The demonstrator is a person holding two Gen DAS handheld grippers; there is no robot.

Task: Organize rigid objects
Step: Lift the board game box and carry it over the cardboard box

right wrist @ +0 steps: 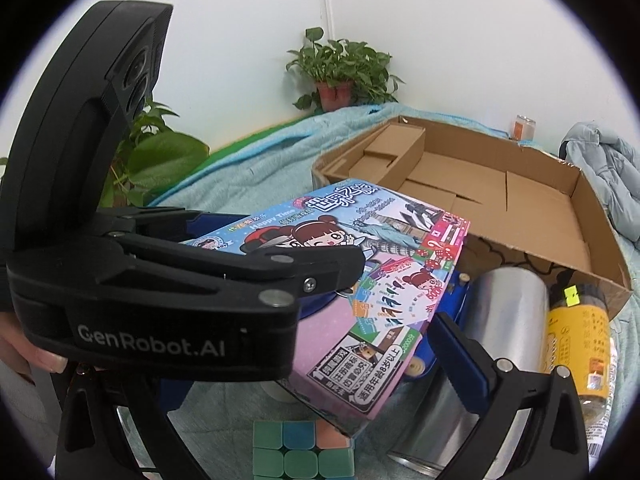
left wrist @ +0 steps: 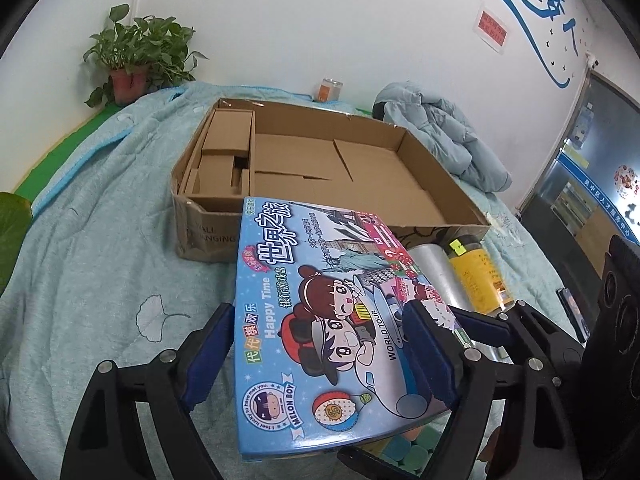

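Left wrist view: left tool [left wrist: 320,344] clamps the board game box [left wrist: 324,320] (long axis pointing up-frame) short of the cardboard tray [left wrist: 436,168]; right tool [right wrist: 408,364], jaws apart, grips nothing.

Glossy printed game box [left wrist: 320,320], matt corrugated cardboard tray [left wrist: 432,168], soft quilt [left wrist: 100,220].

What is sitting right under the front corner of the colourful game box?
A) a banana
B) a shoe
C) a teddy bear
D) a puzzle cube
D: a puzzle cube with green, blue and orange squares shows just below the near corner of the game box in the right wrist view.
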